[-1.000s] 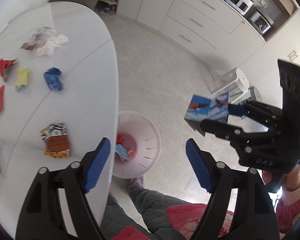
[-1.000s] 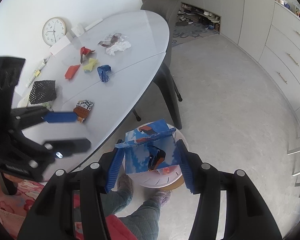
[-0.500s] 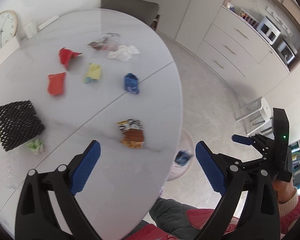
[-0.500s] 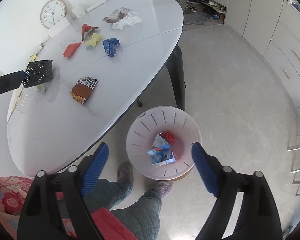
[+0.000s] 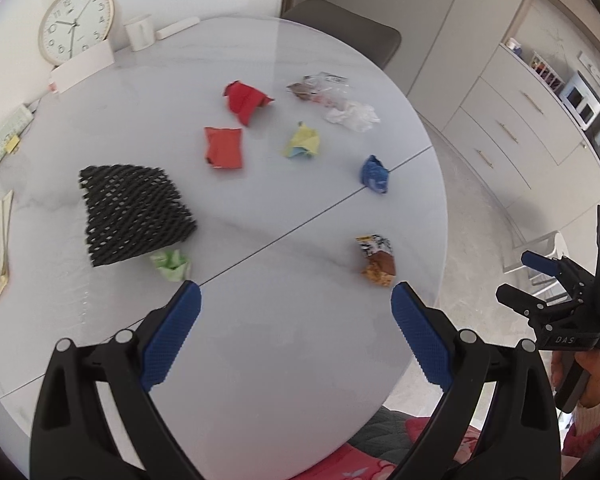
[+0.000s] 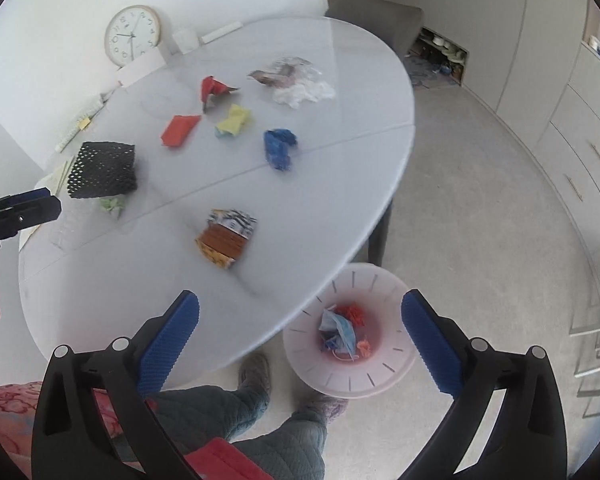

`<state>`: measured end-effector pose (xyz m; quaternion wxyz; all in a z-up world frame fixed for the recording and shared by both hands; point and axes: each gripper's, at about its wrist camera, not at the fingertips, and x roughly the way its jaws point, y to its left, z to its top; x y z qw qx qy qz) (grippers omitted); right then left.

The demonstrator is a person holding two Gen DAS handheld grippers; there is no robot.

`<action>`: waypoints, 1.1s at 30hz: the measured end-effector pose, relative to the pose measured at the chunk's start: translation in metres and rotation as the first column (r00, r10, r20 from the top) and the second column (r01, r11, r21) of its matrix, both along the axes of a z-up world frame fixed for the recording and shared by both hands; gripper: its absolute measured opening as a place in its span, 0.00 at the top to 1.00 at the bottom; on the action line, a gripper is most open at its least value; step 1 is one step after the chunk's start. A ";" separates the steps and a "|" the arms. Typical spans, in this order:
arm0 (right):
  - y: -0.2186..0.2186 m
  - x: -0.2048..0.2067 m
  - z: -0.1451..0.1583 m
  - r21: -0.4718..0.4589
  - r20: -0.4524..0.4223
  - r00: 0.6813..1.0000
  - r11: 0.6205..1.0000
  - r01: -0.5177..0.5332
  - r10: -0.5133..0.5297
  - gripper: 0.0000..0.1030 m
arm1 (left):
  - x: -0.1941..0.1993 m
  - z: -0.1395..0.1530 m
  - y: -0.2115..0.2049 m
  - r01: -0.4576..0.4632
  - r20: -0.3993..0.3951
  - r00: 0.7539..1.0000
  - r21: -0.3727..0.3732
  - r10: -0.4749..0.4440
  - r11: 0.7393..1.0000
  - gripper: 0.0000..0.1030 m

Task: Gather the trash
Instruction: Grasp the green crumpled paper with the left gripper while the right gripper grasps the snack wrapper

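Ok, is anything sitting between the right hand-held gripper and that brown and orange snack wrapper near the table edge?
Nothing visible. The right hand-held gripper, jaws opening and empty, has only bare white tabletop between it and the brown and orange snack wrapper.

The table (image 5: 260,340) looks smooth and glossy white. On it, beside crumpled green paper (image 5: 171,264), lies matt black foam netting (image 5: 132,212); crinkled clear plastic (image 5: 320,88) sits farther back.
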<state>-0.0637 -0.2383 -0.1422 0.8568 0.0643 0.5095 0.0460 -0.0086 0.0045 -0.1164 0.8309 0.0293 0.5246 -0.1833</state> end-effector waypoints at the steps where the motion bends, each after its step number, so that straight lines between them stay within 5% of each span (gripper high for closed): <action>1: 0.006 0.004 0.000 0.005 0.000 1.000 1.000 -0.012 0.012 0.02 | 0.000 -0.001 0.007 -0.011 -0.002 1.000 -0.001 0.011 1.000 0.11; 15: 0.062 0.050 -0.028 0.076 -0.058 0.997 0.996 -0.036 0.041 0.02 | 0.011 -0.029 0.072 -0.133 -0.047 0.990 -0.006 0.133 0.991 0.11; 33: 0.086 0.085 -0.074 -0.011 -0.115 0.992 0.999 -0.046 0.045 0.05 | 0.038 -0.075 0.085 -0.182 -0.133 0.974 0.009 0.181 0.983 0.11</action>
